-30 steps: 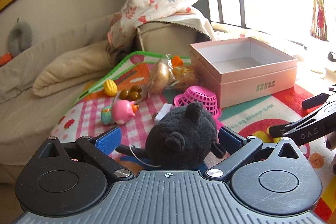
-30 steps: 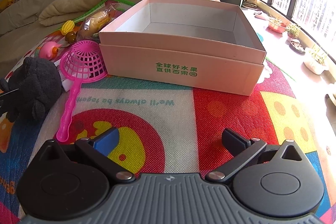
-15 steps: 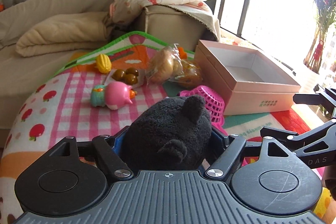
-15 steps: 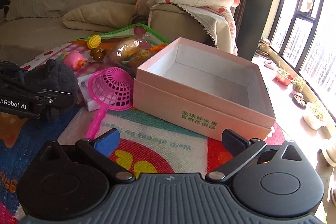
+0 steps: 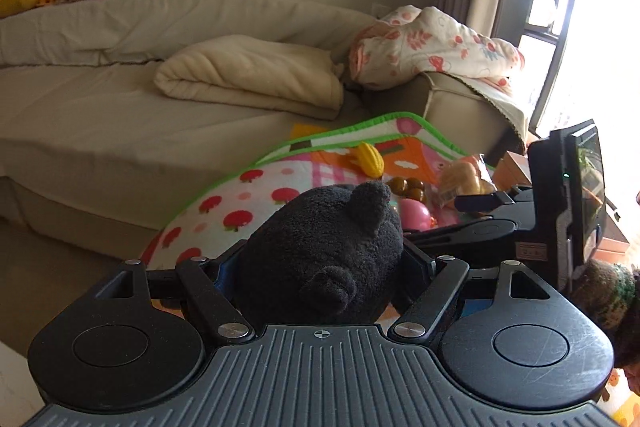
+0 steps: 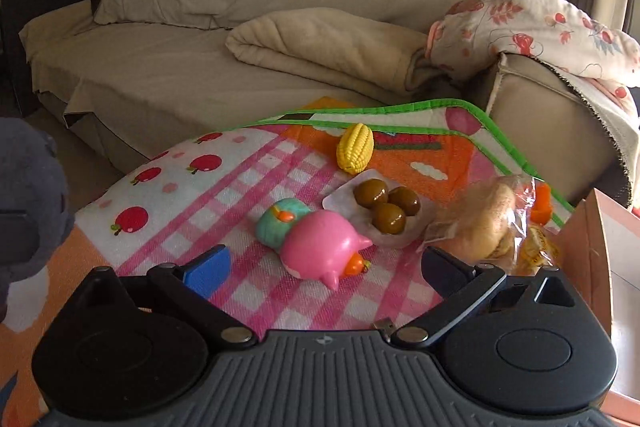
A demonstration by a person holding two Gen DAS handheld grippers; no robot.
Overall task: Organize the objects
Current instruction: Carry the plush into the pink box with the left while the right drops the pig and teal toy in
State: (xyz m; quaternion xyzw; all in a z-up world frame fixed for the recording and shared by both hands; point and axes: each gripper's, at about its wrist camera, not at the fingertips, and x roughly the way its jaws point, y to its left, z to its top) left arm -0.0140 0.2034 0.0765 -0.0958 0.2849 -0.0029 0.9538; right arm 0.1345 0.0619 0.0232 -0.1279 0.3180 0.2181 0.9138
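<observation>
Left gripper (image 5: 320, 267) has the black plush (image 5: 320, 259) squeezed between its pads, carried clear above the mat (image 5: 240, 203) with the ears poking forward. Its jaws closed in on the toy during the last second and now hold steady on it. Right gripper (image 6: 324, 263) hangs with jaws wide apart and nothing between them, low over the pink checks of the mat, pink pig (image 6: 320, 251) sitting just ahead between the fingers (not touched). Behind the pig: a teal toy (image 6: 280, 223) pressed against it, three brown balls (image 6: 386, 205) on a white tray, yellow corn (image 6: 355, 147) further back. Bagged bread (image 6: 488, 223) lies right of the tray, against the pink box (image 6: 588, 239) at the edge. Sofa (image 6: 180, 67) and folded blanket (image 6: 320, 43) beyond.
</observation>
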